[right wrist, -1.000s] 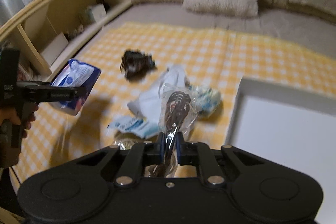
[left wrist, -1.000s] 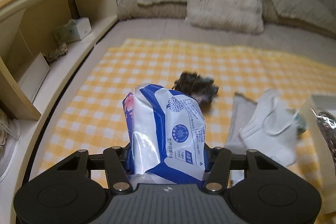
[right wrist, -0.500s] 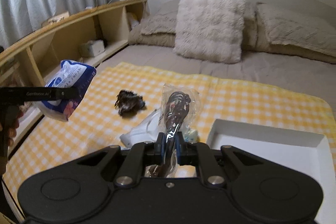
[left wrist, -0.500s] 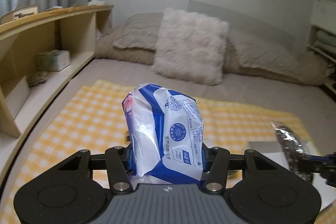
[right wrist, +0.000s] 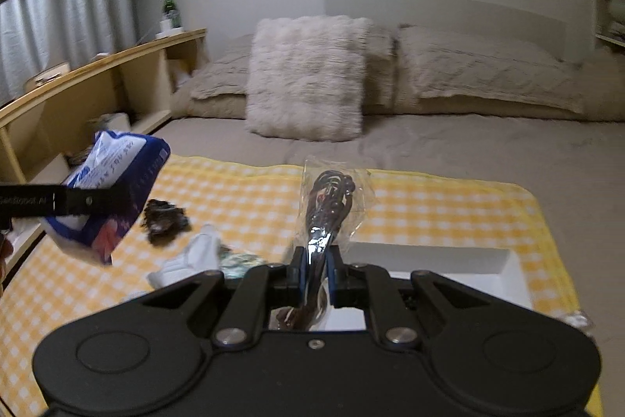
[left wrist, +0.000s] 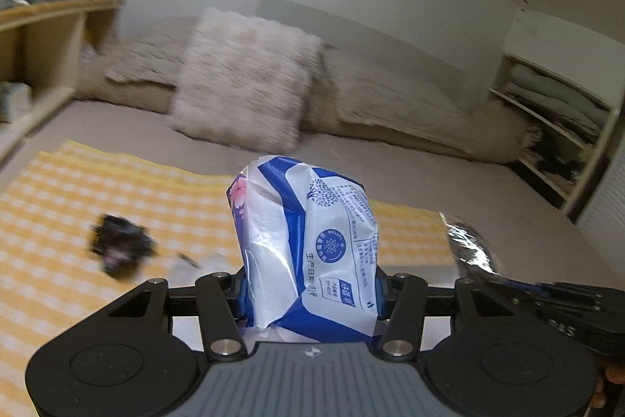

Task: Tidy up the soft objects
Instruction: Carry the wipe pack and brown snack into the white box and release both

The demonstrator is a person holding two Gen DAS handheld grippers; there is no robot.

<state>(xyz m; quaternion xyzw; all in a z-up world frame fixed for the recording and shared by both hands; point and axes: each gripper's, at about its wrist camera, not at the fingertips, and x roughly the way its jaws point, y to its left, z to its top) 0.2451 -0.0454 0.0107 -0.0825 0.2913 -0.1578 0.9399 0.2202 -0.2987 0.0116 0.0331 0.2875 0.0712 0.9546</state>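
A yellow-and-white checked cloth [right wrist: 410,206] is covering the near part of a bed, with grey-brown sheet [right wrist: 449,143] running beyond it to a fluffy square cushion [right wrist: 308,77] and flat pillows [right wrist: 484,73] leaning at the headboard. A wooden shelf unit [right wrist: 90,92] is lining the bed's left edge, a green bottle [right wrist: 168,4] standing on its far end; curtains are hanging behind it. In the left wrist view, open white shelving [left wrist: 554,120] is standing past the bed's right edge.

The left gripper [left wrist: 310,294] is clamping a blue-and-white soft pack [left wrist: 308,245] upright between its jaws, lifted above the cloth. The right gripper [right wrist: 314,266] is pinched tight on a clear bag of dark cord [right wrist: 332,202], also held in the air.

A white tray [right wrist: 504,264] is sitting on the cloth's near right part, just ahead of the right gripper, its inside showing bare. On the cloth to the left, a dark crumpled bundle [right wrist: 164,219] is lying apart from a white cloth piece [right wrist: 191,256], which is touching a pale patterned item [right wrist: 238,258]. The cloth's far middle and right are lying open
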